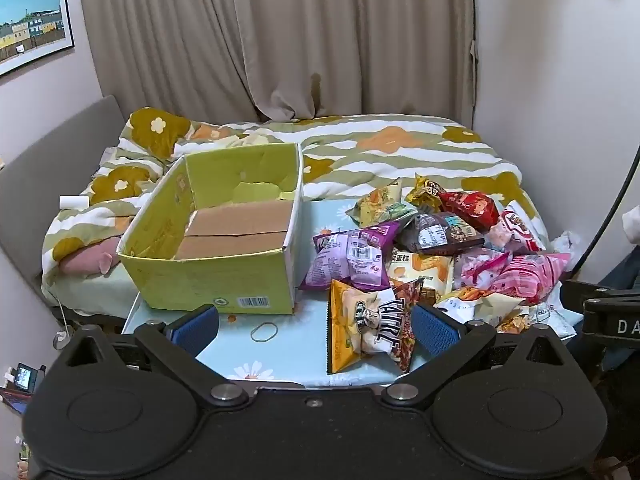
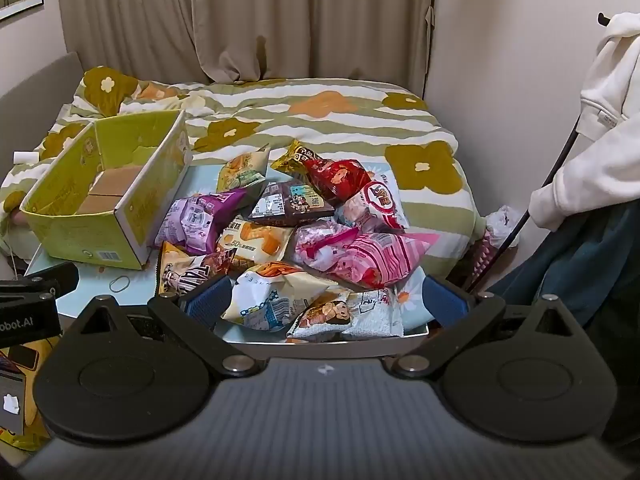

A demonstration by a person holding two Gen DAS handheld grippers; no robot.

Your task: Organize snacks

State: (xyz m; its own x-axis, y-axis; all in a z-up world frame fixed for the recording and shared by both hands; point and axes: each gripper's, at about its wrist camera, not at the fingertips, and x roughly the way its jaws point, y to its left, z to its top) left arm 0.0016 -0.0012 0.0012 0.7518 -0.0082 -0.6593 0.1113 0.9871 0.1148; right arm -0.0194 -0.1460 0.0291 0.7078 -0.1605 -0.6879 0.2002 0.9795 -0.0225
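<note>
An open yellow-green cardboard box (image 1: 216,276) stands on a small table (image 1: 296,344) covered with a light blue daisy cloth; it holds nothing. It also shows in the right wrist view (image 2: 80,236). A pile of snack bags (image 1: 432,248) lies to the right of the box, and shows in the right wrist view (image 2: 288,236). My left gripper (image 1: 316,330) is open, above the near table edge, with a yellow and white snack bag (image 1: 368,324) between its fingers. My right gripper (image 2: 326,300) is open over the near bags, around a white and orange bag (image 2: 272,296).
A rubber band (image 1: 264,331) lies on the cloth in front of the box. A bed with a flowered duvet (image 1: 400,152) is behind the table, curtains beyond. A person in a white top (image 2: 600,128) stands at the right, holding a dark rod (image 2: 532,208).
</note>
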